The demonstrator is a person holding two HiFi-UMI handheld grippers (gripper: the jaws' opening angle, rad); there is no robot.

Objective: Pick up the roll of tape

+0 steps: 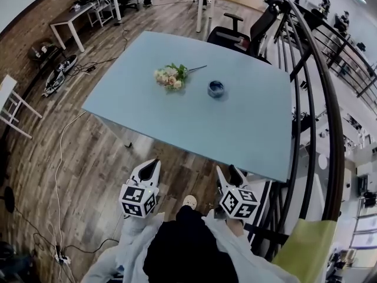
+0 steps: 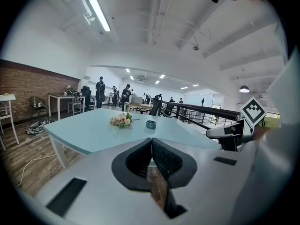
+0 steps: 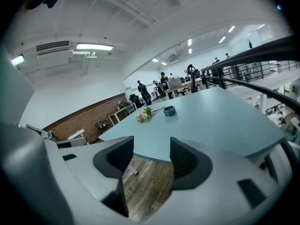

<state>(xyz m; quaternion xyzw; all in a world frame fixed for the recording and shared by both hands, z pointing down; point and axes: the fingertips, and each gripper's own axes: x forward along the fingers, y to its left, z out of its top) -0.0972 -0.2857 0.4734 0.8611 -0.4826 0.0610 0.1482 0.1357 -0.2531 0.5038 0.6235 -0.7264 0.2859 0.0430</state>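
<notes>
Roll of tape (image 1: pixel 216 88) lies flat on the light-blue table (image 1: pixel 194 128), approx mid-width and nearer the far edge than the near one. It looks blue-grey w/ a dark centre, though it's too small for me to be sure. In my left gripper view the tape (image 2: pixel 151 124) sits straight ahead past the jaws. In my right gripper view it (image 3: pixel 169 110) is up and slightly right of centre.

Just left of it in the head view is a bouquet (image 1: pixel 170 77) of pale pink and cream flowers. It's near the tape but not touching, w/ a thin stem pointing toward the far edge. Nothing else on the tabletop (image 3: pixel 220 116).

My left gripper (image 1: pixel 154 164) is short of the table's near edge, over the wood floor (image 1: pixel 100 158). Its jaws are pressed together w/ nothing btwn them, tips meeting in its own view (image 2: pixel 151 142). My right gripper (image 1: pixel 228 173) is also short of the near edge, closer to the near right corner. Its jaws stand apart and empty, w/ only floor and the table edge seen thru the gap (image 3: pixel 151 146). Neither touches the table or the tape.

A shoe (image 1: pixel 189 201) shows btwn the two grippers. Beyond the far edge is a black office chair (image 1: pixel 238 34). A dark railing (image 1: pixel 321 99) curves down the right side, a white desk (image 1: pixel 82 16) stands far left, and cables (image 1: pixel 59 158) trail over the floor.
</notes>
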